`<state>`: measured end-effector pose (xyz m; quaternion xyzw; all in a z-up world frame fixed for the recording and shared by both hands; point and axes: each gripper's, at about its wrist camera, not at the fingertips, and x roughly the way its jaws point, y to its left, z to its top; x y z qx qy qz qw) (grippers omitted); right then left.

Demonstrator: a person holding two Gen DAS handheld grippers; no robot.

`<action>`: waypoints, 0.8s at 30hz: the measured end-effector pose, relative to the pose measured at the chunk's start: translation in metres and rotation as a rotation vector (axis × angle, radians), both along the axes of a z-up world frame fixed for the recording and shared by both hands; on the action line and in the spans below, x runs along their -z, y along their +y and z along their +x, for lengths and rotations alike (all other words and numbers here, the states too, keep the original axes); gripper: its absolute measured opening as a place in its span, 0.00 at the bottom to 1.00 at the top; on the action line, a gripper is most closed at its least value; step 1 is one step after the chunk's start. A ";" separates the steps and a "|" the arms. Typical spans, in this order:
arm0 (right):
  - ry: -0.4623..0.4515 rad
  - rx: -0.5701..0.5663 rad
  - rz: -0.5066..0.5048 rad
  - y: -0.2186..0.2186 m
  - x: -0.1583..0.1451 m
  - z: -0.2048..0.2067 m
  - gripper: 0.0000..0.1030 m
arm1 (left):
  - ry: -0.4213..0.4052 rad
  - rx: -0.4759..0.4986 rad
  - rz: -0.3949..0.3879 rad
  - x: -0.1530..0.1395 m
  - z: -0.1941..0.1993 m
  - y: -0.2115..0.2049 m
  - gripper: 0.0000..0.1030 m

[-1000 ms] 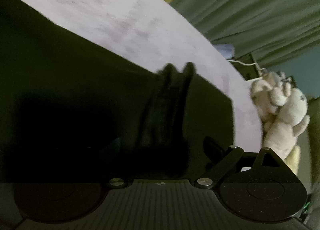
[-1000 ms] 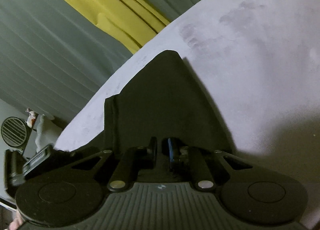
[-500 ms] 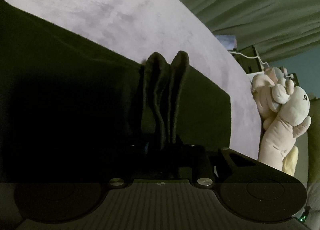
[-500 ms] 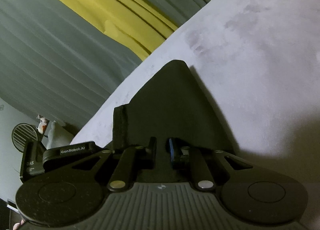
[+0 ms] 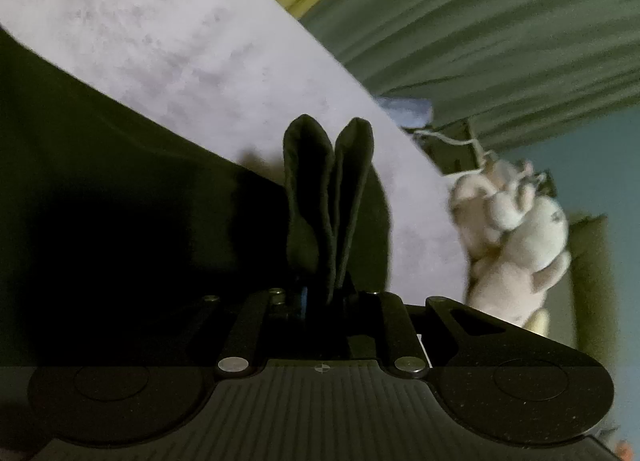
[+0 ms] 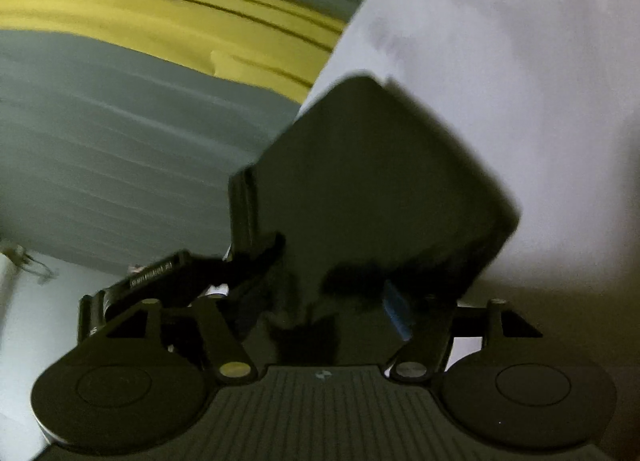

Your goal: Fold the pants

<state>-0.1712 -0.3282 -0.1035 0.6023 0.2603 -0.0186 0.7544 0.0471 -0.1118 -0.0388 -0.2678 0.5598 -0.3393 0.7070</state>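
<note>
A pale, slightly mottled bed surface point(image 5: 168, 45) with a soft nap fills most of both views, backed by pleated grey-green and yellow curtains point(image 6: 120, 113). Across it lie the pants point(image 5: 100, 165), dark, matte and limp; in the left wrist view their long axis runs from the left edge toward the gripper, so the bulk lies leftward of the pinch. In the right wrist view a flatter, squared-off portion spreads straight ahead of the fingers on the bed. The left gripper point(image 5: 324, 297) has just closed and now pinches a bunched pleat that stands up in two rounded lobes between its jaws; this hand is the one actually holding cloth. The right gripper point(image 6: 332, 293) has just been opening, its jaws standing wide with fabric still lying between them but no pad pressing it. A cream stuffed toy point(image 5: 516, 237), plump and fuzzy, sits off the bed's right edge
</note>
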 end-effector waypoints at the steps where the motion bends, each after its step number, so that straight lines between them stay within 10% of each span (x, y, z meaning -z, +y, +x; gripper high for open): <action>1: -0.005 0.011 0.039 0.000 0.005 0.001 0.66 | 0.005 -0.007 -0.021 -0.003 -0.001 0.000 0.16; 11: -0.079 0.283 0.211 -0.028 0.030 -0.018 0.73 | -0.042 -0.007 -0.021 -0.020 -0.009 0.007 0.15; 15: -0.039 0.328 0.235 -0.032 0.037 -0.015 0.54 | -0.049 -0.002 -0.006 -0.021 -0.010 0.011 0.15; 18: 0.042 0.318 0.156 -0.029 0.035 -0.011 0.26 | -0.070 0.016 0.033 -0.023 -0.012 0.015 0.15; 24: 0.054 0.199 -0.186 -0.009 -0.005 0.002 0.22 | -0.192 0.061 0.122 -0.040 -0.016 0.033 0.15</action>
